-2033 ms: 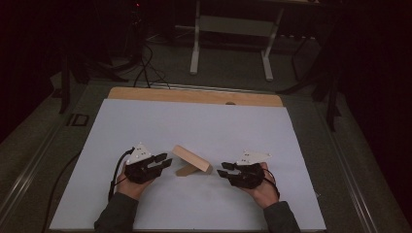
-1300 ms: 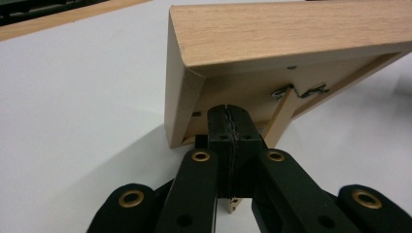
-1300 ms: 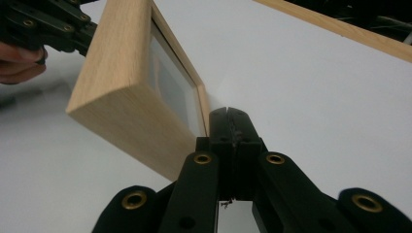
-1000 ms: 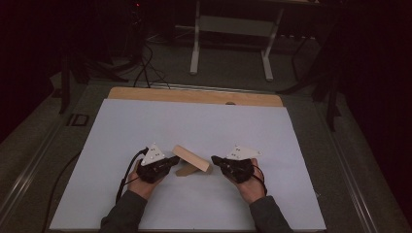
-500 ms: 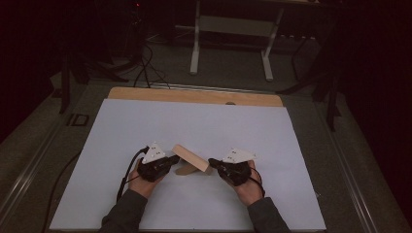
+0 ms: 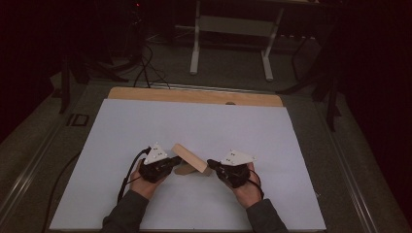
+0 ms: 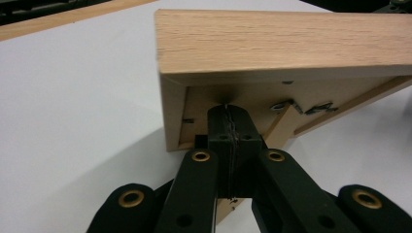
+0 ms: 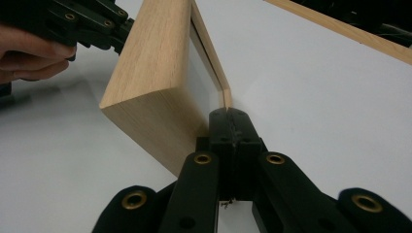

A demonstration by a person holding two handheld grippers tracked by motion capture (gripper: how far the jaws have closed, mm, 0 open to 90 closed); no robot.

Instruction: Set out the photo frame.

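While the high view gives me the whole layout, it keeps the details small: one wooden frame (image 6: 190, 158) stands tilted on the white sheet (image 6: 209, 126), with my left gripper (image 6: 176, 160) at its 9 o'clock end and my right gripper (image 6: 211, 165) at its 3 o'clock end. From my seat the frame sits toward 6 o'clock on the table, near the person's edge and about midway across. One hand (image 6: 141, 182) carries the left tool and one hand (image 6: 247, 188) the right, each tool topped by a grey three-cornered plate.

Up close, the left gripper view shows me what the overhead cannot: the frame's hollow back (image 7: 243, 104), a recessed panel inside a pale rim, with two small metal clips (image 7: 284, 105) at about 2 o'clock from my jaw tips. Both jaws of the left gripper (image 7: 228, 109) are pressed flat together, tips poked in under the rim against the panel; I cannot tell whether anything thin is pinched between them.

From the right gripper view I get the opposite side: the smooth, light oak-grained outer face (image 8: 150, 53) leaning over, a glimpse of the pale inner panel, and the other gripper (image 8: 116, 31) gripping the far end at 11 o'clock. My right gripper (image 8: 228, 114) has its jaws fully together too, tips meeting the frame's thin lower edge

Count: one frame, two grippers, two hands, two clips
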